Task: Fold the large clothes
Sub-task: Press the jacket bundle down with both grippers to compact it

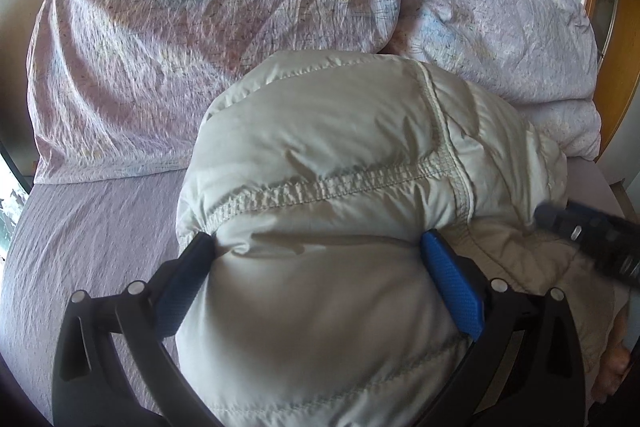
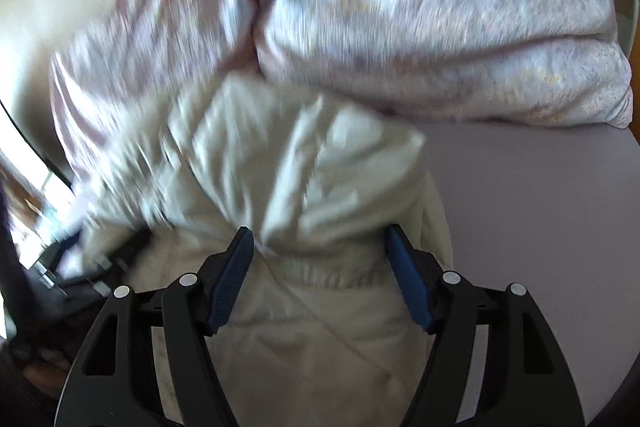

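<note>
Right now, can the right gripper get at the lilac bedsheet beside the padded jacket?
Probably not directly: the right gripper has the cream padded jacket bulging between its jaws, though bare lilac bedsheet lies open just beside it.

Your left gripper (image 1: pixel 318 245) points steeply down with its blue pads (image 1: pixel 452 287) pressing a wide bulge of fabric, and your right gripper (image 2: pixel 320 239) does likewise.

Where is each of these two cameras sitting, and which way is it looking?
Left wrist: rides the left gripper, looking down along its fingers at the puffy white jacket bulging between them; the right gripper shows at the edge.
Right wrist: rides the right gripper, looking down, blurred, at the jacket.
Shared: jacket, crumpled duvet, lilac sheet.
</note>
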